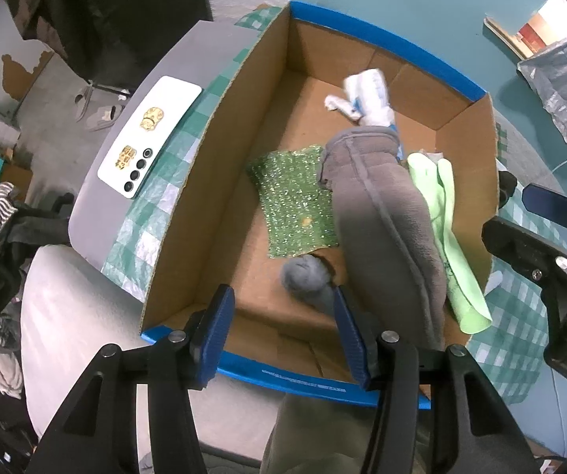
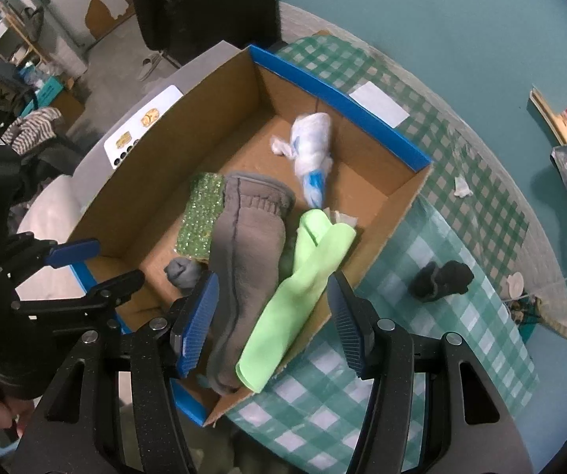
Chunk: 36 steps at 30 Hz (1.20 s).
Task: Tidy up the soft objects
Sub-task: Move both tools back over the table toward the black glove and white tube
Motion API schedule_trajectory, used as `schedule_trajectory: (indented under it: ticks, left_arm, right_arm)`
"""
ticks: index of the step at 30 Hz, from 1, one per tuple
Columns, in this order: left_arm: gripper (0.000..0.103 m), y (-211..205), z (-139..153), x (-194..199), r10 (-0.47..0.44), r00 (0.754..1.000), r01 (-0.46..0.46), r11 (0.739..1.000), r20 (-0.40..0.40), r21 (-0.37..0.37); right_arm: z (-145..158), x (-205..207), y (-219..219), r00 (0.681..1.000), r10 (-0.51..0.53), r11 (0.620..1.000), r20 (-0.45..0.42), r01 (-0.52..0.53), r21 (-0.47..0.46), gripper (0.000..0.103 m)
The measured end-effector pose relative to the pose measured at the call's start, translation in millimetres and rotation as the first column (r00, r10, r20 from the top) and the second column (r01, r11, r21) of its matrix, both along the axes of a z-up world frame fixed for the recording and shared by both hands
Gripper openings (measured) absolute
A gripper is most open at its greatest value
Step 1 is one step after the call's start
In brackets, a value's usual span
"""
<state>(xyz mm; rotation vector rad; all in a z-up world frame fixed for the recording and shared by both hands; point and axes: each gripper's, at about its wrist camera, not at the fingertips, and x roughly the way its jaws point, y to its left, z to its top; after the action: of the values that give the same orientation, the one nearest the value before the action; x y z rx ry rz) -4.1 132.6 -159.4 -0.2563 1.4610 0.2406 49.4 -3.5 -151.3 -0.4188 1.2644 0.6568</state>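
An open cardboard box (image 1: 382, 35) (image 2: 342, 94) with a blue rim holds the soft things. A long grey fleece cloth (image 1: 382, 213) (image 2: 248, 245) lies beside a light green cloth (image 1: 449, 237) (image 2: 303, 276) that hangs over the box wall. There are also a green sequin cloth (image 1: 295, 205) (image 2: 200, 217), a small grey-blue ball (image 1: 303, 276) (image 2: 183, 270) and a white wrapped bundle (image 1: 366, 98) (image 2: 311, 138). My left gripper (image 1: 281, 304) (image 2: 98, 268) is open above the ball, gripping nothing. My right gripper (image 2: 271, 288) (image 1: 504, 213) is open over the grey and green cloths.
The box stands on a green checked tablecloth (image 2: 421, 276). A black soft item (image 2: 441, 278) lies on the table right of the box. A white phone (image 1: 149, 134) (image 2: 141, 126) rests on a grey surface left of the box. Clothes and clutter fill the floor at left.
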Motion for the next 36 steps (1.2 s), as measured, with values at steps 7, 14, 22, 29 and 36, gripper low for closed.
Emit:
schedule_trajectory:
  ticks: [7,14,22,29,36]
  left_arm:
    - [0.053,-8,9,4,-0.021,1.0,0.021,1.0,0.018,-0.004]
    - [0.053,-22,14,7,-0.046,0.999,0.046,0.999,0.027,-0.012]
    - [0.053,-43,22,13,-0.096,0.995,0.097,0.995,0.037,-0.009]
    - [0.058,-66,27,20,-0.128,0.991,0.129,0.992,0.049,-0.015]
    - [0.058,-97,28,28,-0.179,0.983,0.18,0.983,0.045,-0.026]
  right_arm:
    - [3,0,-13,1.0,-0.016,1.0,0.009,0.016,0.005,0.056]
    - [3,4,-32,0.999,-0.05,0.999,0.006,0.05,0.006,0.056]
    - [5,9,-52,0.997,-0.082,0.997,0.007,0.082,0.007,0.056]
    - [4,14,-73,0.995,-0.105,0.995,0.006,0.104,0.005,0.056]
    - [-1,23,-101,0.991,-0.136,0.991,-0.003,0.136,-0.006,0.056]
